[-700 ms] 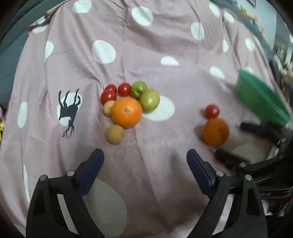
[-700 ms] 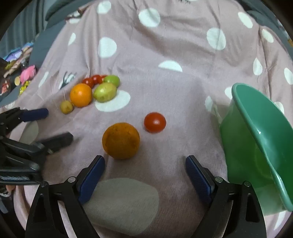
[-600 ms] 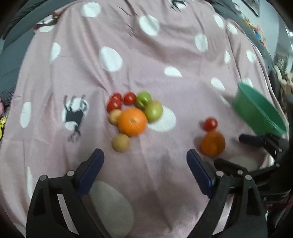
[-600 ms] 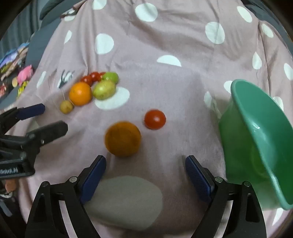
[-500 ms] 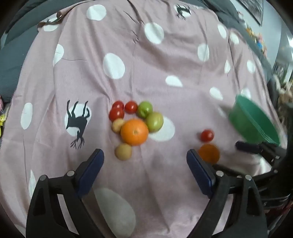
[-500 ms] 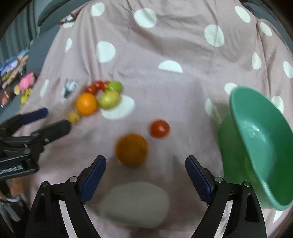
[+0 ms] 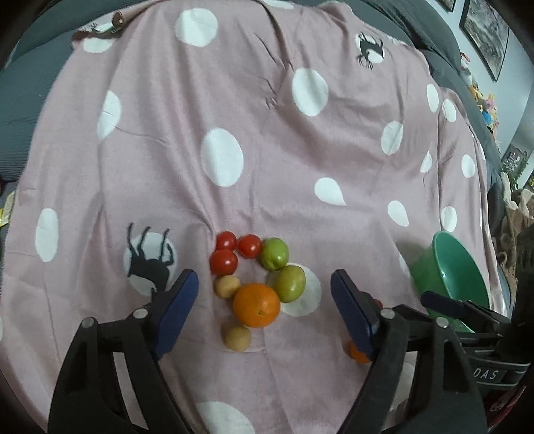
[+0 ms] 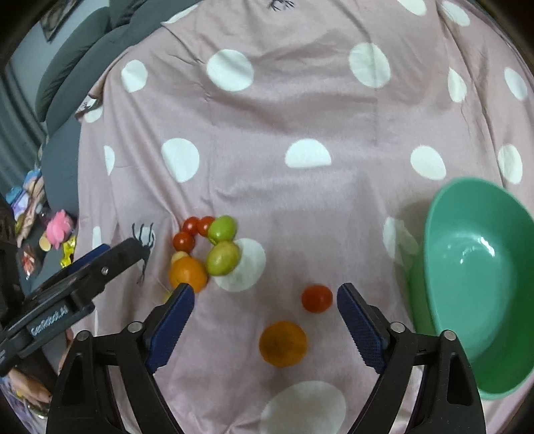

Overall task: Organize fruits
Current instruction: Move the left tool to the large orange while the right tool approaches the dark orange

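Note:
A cluster of fruit lies on the pink spotted cloth [image 7: 267,150]: an orange [image 7: 256,304], two green fruits [image 7: 290,283], three red tomatoes [image 7: 223,262] and two small tan fruits [image 7: 237,338]. My left gripper [image 7: 264,300] hangs open above this cluster, holding nothing. In the right wrist view a darker orange [image 8: 283,344] and a lone tomato [image 8: 316,298] lie between the wide-open fingers of my right gripper [image 8: 265,308], which is also empty. A tilted green bowl [image 8: 480,283] stands empty at the right.
Grey cushions [image 8: 76,50] border the cloth at the far left. Toys and wrappers [image 8: 50,233] lie beyond the cloth's left edge. Framed pictures [image 7: 484,30] hang on the wall at the upper right. Much bare cloth stretches behind the fruit.
Both grippers have pulled back and up from the cloth, so the fruit looks smaller and lower in both views. Nothing was picked up; both stay open.

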Tool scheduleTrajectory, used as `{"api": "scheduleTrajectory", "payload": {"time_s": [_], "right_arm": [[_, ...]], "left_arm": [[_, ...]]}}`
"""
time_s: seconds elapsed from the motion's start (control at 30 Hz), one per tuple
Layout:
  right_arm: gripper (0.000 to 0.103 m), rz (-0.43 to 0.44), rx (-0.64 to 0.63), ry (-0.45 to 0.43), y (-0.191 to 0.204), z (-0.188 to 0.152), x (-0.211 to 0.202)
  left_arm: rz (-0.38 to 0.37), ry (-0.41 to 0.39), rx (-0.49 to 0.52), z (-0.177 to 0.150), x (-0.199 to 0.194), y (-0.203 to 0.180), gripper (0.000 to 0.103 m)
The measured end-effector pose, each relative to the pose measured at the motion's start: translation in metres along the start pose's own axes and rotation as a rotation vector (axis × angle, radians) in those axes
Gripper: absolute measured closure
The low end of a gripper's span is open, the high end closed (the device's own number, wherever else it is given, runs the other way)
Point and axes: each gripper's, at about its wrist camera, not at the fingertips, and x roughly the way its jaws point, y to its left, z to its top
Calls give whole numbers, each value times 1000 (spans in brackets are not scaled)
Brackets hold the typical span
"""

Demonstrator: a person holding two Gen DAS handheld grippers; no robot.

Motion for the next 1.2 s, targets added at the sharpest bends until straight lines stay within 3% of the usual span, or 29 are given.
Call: {"api": "scheduleTrajectory", "payload": {"time_s": [0.13, 0.3, 0.43, 1.0, 1.2], "right_arm": [[21, -15, 23, -1, -6, -5, 0], [21, -3, 50, 21, -8, -10, 3], [21, -51, 41, 39, -5, -13, 6], [21, -113, 42, 59, -5, -21, 9], [24, -117, 47, 99, -4, -26, 16]], "left_arm": [[-5, 57, -4, -5, 11, -3, 31], [2, -33, 20, -19, 1, -7, 31], [32, -17, 21, -21, 3, -7, 31], [61, 7, 18, -23, 5, -5, 32], [56, 41, 20, -22, 16, -6, 44]]}}
